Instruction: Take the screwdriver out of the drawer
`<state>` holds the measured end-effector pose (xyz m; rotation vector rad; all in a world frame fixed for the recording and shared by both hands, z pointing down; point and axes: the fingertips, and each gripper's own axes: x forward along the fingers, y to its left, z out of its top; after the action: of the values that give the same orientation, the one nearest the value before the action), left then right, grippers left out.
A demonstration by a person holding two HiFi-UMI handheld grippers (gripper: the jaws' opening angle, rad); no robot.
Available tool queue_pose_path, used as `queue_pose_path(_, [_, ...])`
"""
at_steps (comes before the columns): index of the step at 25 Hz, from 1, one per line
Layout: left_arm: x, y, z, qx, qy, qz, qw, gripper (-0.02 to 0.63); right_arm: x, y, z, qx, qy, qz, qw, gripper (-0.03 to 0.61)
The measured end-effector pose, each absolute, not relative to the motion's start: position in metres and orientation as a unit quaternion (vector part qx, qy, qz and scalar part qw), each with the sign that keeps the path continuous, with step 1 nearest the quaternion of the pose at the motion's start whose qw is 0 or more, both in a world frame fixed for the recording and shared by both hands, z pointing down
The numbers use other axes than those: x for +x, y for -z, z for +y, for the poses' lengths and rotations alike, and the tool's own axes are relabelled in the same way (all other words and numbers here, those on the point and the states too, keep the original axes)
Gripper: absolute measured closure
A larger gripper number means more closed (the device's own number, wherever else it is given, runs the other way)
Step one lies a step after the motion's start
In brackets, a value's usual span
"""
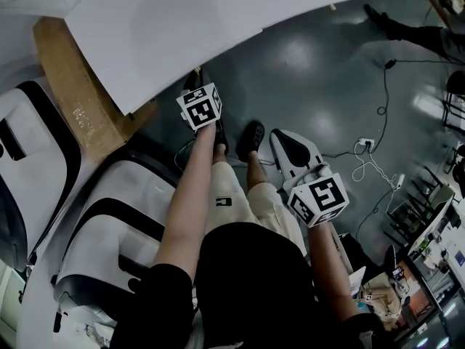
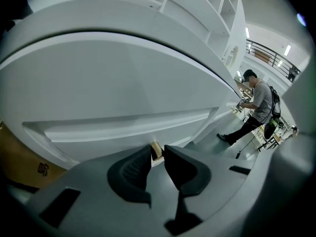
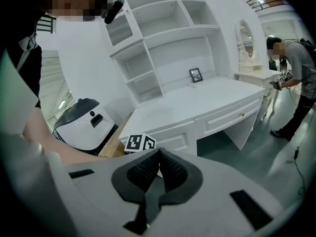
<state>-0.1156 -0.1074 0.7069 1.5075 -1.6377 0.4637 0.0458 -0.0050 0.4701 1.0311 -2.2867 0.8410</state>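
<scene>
In the left gripper view the white drawer front (image 2: 123,125) fills the picture, and its small brass knob (image 2: 156,151) sits between the dark pads of my left gripper (image 2: 157,149), which is shut on it. The head view shows that gripper's marker cube (image 1: 200,106) just under the edge of the white desk top (image 1: 218,20). My right gripper (image 3: 158,154) is shut and empty, held back from the desk (image 3: 197,107); its cube (image 1: 318,198) shows lower right in the head view. No screwdriver is visible; the drawer's inside is hidden.
A cardboard box (image 1: 80,100) leans at the desk's left. Beside it stand white and black machine shells (image 1: 109,224). White shelves (image 3: 163,33) rise behind the desk. A person (image 2: 256,107) stands at the desk's far end. Cables (image 1: 370,151) lie on the grey floor.
</scene>
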Motion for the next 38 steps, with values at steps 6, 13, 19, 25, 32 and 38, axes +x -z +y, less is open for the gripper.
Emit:
queue_pose_path(6, [-0.115, -0.706, -0.108, 0.600, -0.187, -0.659, 0.414, 0.520, 0.052, -0.472, -0.002, 0.384, -0.315, -0.833, 0.242, 0.560])
queue_pose_path(13, [-0.111, -0.707, -0.102, 0.597, -0.186, -0.658, 0.419, 0.520, 0.059, -0.472, 0.001, 0.379, -0.316, -0.836, 0.240, 0.560])
queue_pose_path(19, [-0.100, -0.706, -0.087, 0.593, -0.189, -0.656, 0.428, 0.520, 0.066, -0.467, 0.000, 0.374, -0.313, -0.840, 0.238, 0.560])
queue_pose_path(25, [-0.091, -0.707, -0.075, 0.590, -0.192, -0.655, 0.431, 0.520, 0.071, -0.464, -0.001, 0.366, -0.307, -0.847, 0.234, 0.560])
queue_pose_path(32, [-0.078, -0.706, -0.058, 0.586, -0.195, -0.657, 0.431, 0.520, 0.079, -0.462, 0.007, 0.352, -0.305, -0.853, 0.236, 0.560])
queue_pose_path(38, [-0.066, -0.706, -0.043, 0.579, -0.190, -0.661, 0.438, 0.520, 0.091, -0.462, 0.012, 0.339, -0.302, -0.858, 0.240, 0.560])
